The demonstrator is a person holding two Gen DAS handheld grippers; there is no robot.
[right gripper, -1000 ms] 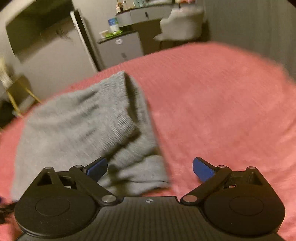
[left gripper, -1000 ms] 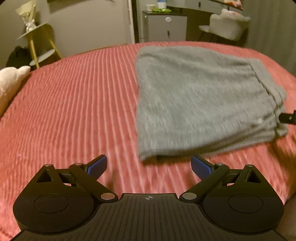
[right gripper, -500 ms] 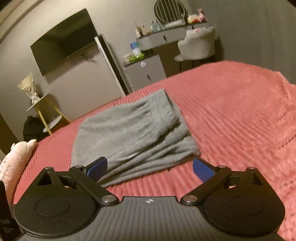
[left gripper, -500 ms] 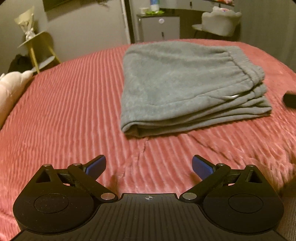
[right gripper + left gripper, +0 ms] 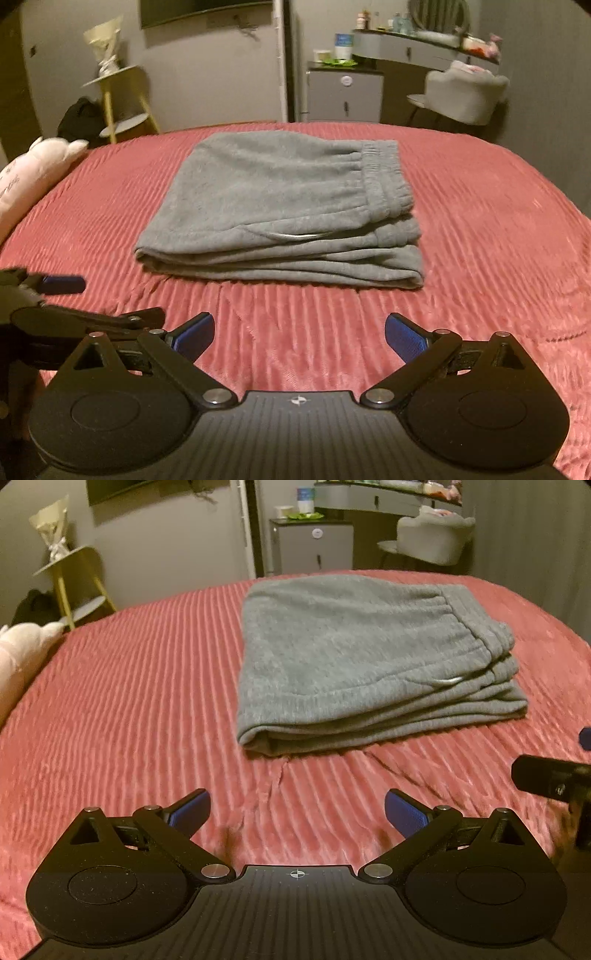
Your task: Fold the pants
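Legible text: none. Pink pillow (image 5: 33, 173) at bed's left edge: dark script lettering, too blurred to read. White bottle (image 5: 343, 46) on the cabinet: blue label, wording unreadable.

Bedroom: bed (image 5: 480, 221), vanity desk (image 5: 424, 48)

Your sweatpants (image 5: 273, 192): plain grey. Bedspread (image 5: 480, 229): pinkish-red, ribbed stripes. Your tongs' pads (image 5: 194, 332): blue, on black frames. Plush pillow (image 5: 26, 184): pale pink.
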